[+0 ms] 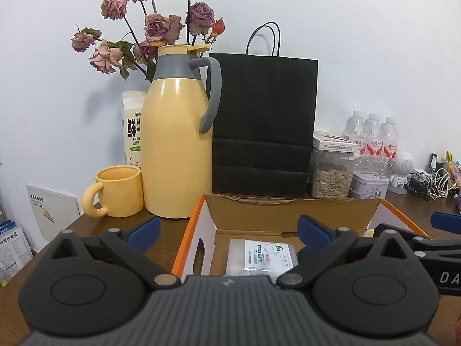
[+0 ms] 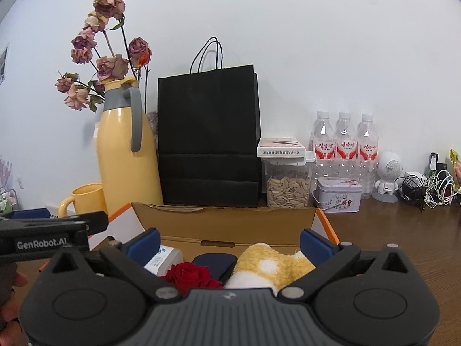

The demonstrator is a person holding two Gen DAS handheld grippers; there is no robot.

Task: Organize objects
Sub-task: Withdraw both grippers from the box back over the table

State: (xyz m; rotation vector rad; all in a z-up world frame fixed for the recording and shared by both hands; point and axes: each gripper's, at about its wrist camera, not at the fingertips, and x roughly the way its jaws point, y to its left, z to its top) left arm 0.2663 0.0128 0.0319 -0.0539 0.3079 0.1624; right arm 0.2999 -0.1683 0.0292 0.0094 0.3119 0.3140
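Both grippers sit wide open over the cardboard box [image 1: 291, 216] on the desk [image 2: 403, 230], nothing pinched in either one. The left gripper [image 1: 229, 230] hovers above a white packet [image 1: 266, 255] lying flat in the box. The right gripper [image 2: 230, 245] hangs over a red rose [image 2: 190, 276], a fluffy yellow plush [image 2: 268, 265] and a dark blue case [image 2: 214, 262] inside.

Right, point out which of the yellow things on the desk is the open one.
The yellow mug, the short one with the loop handle left of the tall yellow flask. Its top is open; the flask has a lid and a grey collar.
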